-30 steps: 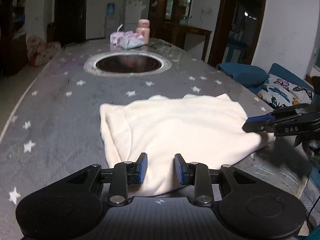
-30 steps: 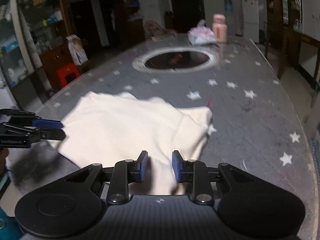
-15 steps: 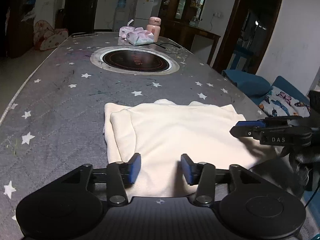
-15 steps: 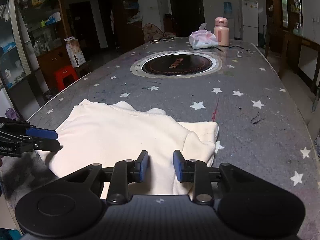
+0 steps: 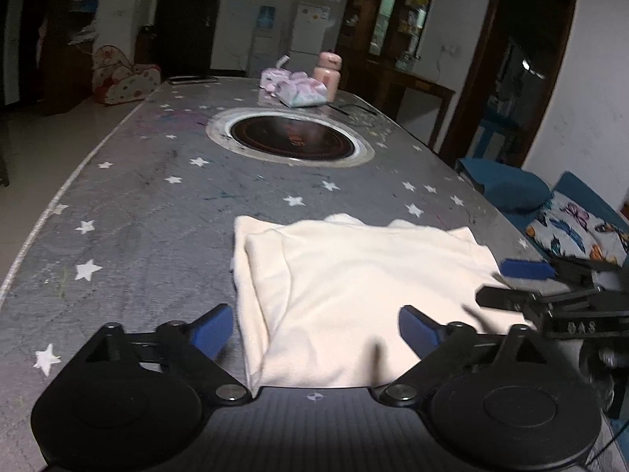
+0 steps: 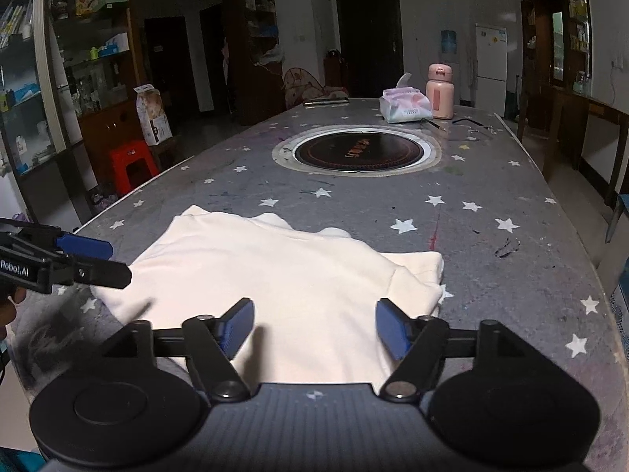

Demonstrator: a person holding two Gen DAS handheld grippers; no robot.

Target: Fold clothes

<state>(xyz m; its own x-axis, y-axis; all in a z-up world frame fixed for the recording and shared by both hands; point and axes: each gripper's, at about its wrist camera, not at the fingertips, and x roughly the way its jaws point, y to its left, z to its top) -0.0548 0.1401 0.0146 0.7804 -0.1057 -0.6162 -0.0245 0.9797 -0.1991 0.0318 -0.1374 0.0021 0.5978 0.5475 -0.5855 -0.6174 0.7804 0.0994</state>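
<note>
Left gripper [image 5: 316, 332]: nearest the lens in the left wrist view, level and pointing forward over the near edge of the garment; its 2 blue-padded fingers [image 5: 210, 330] are spread wide and grasp nothing.
Right gripper [image 6: 314, 328]: same pose in the right wrist view, low over the near hem, its jaws spread apart with nothing between them; seen from the left wrist view it comes in from the right at the garment's right edge.
Cream garment [image 5: 354, 287]: lies flat and folded on the table near the front edge, between the 2 grippers; a narrow folded band runs along its left side in the left wrist view.
Table [image 5: 157, 204]: long, covered in grey cloth printed with white stars, bare around the garment.
Round cooktop [image 6: 355, 151]: dark disc with a metal rim, set into the table well beyond the garment.
Tissue pack [image 6: 405, 104]: at the far end, just beside the bottle.
Pink bottle [image 6: 439, 92]: upright, right of the tissue pack in the right wrist view.
Red stool [image 6: 131, 167]: on the floor, left of the table.
Butterfly cushion [image 5: 574, 232]: on blue seating right of the table.
</note>
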